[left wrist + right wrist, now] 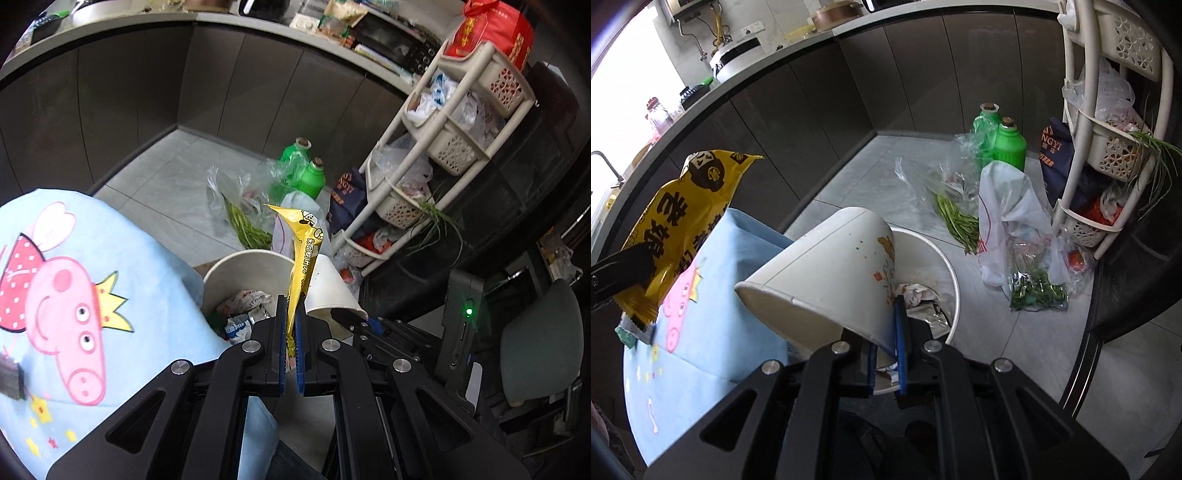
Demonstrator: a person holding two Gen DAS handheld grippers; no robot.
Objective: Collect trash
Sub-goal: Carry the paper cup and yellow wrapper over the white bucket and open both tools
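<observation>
With the left gripper [291, 325] pinching the yellow wrapper [304, 251] and the right gripper [886, 332] clamping the paper cup's [827, 273] rim, both above the bin [945, 258], either could drop toward four o'clock onto the floor [879, 173].

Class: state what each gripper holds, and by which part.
Left gripper: yellow snack wrapper, by its lower end. Right gripper: paper cup, by its rim.

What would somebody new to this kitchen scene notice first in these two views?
Probably the bright yellow snack wrapper, pinched upright in the left gripper, and the white paper cup held tilted by its rim in the right gripper. Both hang over a white bucket with crumpled trash inside. Behind, two green bottles stand on the tiled floor beside bagged greens.
</observation>
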